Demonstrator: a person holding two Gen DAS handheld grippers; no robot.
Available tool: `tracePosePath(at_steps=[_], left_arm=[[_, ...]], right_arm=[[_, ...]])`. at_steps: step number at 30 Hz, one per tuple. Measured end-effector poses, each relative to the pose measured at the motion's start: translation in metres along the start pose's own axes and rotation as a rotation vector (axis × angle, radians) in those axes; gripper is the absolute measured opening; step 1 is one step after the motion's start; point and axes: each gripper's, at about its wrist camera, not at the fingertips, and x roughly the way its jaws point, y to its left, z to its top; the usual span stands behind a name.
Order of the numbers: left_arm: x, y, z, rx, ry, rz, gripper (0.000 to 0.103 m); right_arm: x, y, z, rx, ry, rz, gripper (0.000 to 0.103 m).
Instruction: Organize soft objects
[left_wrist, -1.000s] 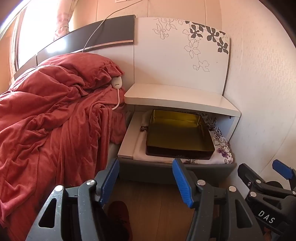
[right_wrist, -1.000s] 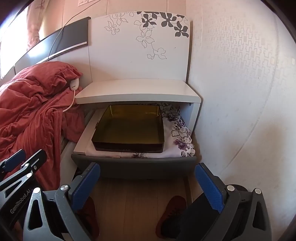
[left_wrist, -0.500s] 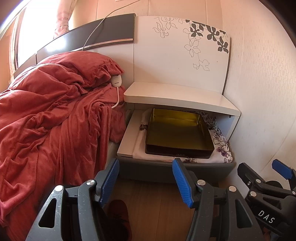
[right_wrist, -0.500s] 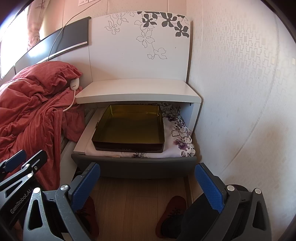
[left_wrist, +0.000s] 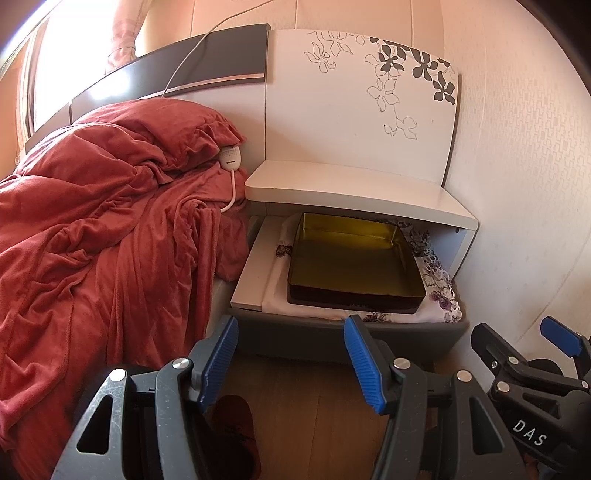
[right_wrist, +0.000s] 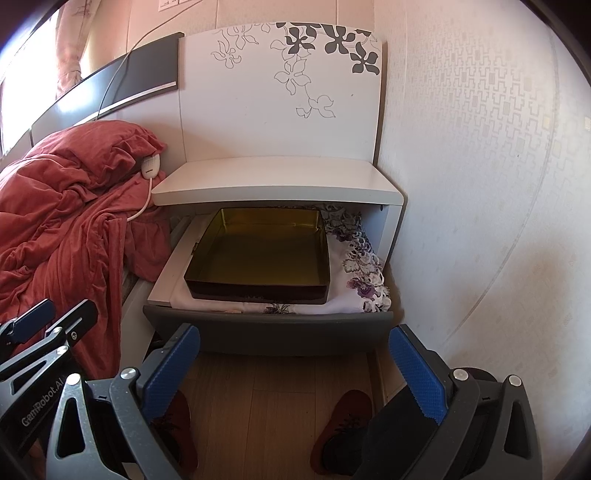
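While a floral cloth (right_wrist: 354, 266) is being kept in the open grey-fronted drawer (right_wrist: 269, 328) of the bedside table (right_wrist: 277, 181), it is lying flat under a dark tin tray (right_wrist: 258, 254) with a gold inner face; the tray is sitting on top of it, toward the drawer's left, and the cloth's purple-flowered edge is showing along the right side and front. In the left wrist view the same cloth (left_wrist: 436, 280) is being seen past the tray (left_wrist: 354, 266), with the drawer front (left_wrist: 332, 334) just ahead of the pads. Nothing is being gripped: the left gripper (left_wrist: 291, 358) is being held with its blue pads parted about halfway and only floor and drawer front between them, and the right gripper (right_wrist: 295, 373) is being held wider, jaws well apart, also empty. Both are hanging short of the drawer, apart from it, pointing down at it. Left of the table, a red blanket (left_wrist: 96, 236) is lying crumpled over the bed, with a red pillow (left_wrist: 159, 129) at the headboard (left_wrist: 207, 62) and a white corded controller (left_wrist: 229, 158) resting against it. Two dark red shoes (right_wrist: 343, 428) are being seen on the wood floor (right_wrist: 277, 402) below the grippers. Patterned wallpaper is covering the wall (right_wrist: 480, 184) right of the table.
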Motion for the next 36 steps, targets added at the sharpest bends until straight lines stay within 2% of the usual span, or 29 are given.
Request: tracePosePath(at_steps=[36], left_arm=[[0.0052, 0.0027, -0.0015, -0.012, 0.025, -0.019, 0.061]], right_arm=[[0.0001, -0.0009, 0.0004, 0.000, 0.000, 0.002, 0.103]])
